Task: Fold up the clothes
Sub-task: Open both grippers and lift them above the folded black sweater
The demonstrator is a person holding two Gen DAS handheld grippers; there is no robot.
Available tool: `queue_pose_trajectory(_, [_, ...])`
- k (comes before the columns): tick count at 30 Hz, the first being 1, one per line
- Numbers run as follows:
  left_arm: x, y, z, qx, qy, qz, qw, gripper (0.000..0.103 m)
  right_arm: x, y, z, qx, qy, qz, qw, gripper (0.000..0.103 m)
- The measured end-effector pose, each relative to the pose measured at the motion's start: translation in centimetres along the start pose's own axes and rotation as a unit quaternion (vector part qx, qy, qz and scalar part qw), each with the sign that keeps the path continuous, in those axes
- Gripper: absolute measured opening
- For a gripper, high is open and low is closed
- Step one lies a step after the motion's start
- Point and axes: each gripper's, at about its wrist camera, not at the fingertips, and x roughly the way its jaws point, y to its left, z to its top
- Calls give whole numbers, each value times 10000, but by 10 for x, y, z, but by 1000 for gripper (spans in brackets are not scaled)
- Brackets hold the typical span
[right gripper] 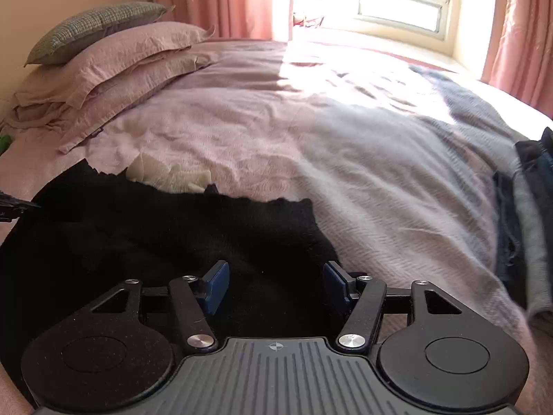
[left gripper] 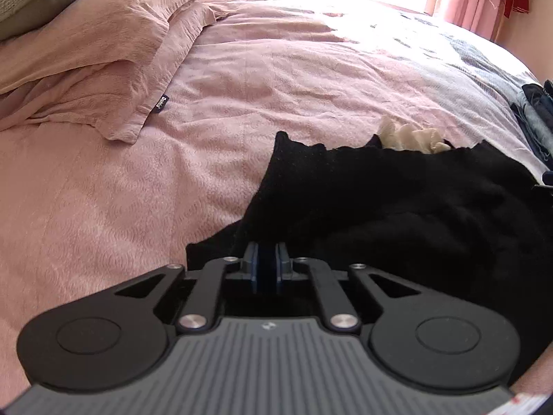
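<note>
We find the black garment (left gripper: 397, 200) spread on the pink bed cover (left gripper: 138, 190), a cream cloth (left gripper: 411, 138) lying at its far edge. The step in hand, in our judgement, is a fold of this garment. To do it well, we would keep the held edge taut and low, take a matching hem on the other side, and carry both over together so the layers land square.

The left gripper (left gripper: 266, 259) has its fingers nearly together, pinched on the near edge of the black garment. The right gripper (right gripper: 275, 285) has its fingers wide apart over the same fabric, gripping nothing. Folded dark clothes (right gripper: 528, 186) lie well apart, at the bed's right edge.
</note>
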Motion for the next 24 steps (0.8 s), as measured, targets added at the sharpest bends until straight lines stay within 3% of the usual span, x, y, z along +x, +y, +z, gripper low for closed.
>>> queue_pose_trajectory(3, [-21, -17, -20, -109, 65, -270, 9996, 27, -24, 13, -19, 64, 33, 254, 9997, 58])
queue_pose_trajectory(7, [-2, -28, -48, -172, 889, 359, 9952, 29, 3, 18, -47, 223, 1045, -155, 9941, 58])
queue_pose_trajectory(11, [-28, -39, -46, -409, 977, 607, 9925, 38, -34, 12, -36, 616, 637, -69, 9960, 58])
queue_pose_trajectory(18, [-88, -81, -52, -593, 1303, 796, 9865, 71, -91, 20, -31, 1299, 1002, 259, 9861, 61])
queue_pose_trajectory(24, [-128, -108, -64, -678, 1430, 766, 9844, 73, -125, 34, -40, 1211, 1127, 337, 9856, 63])
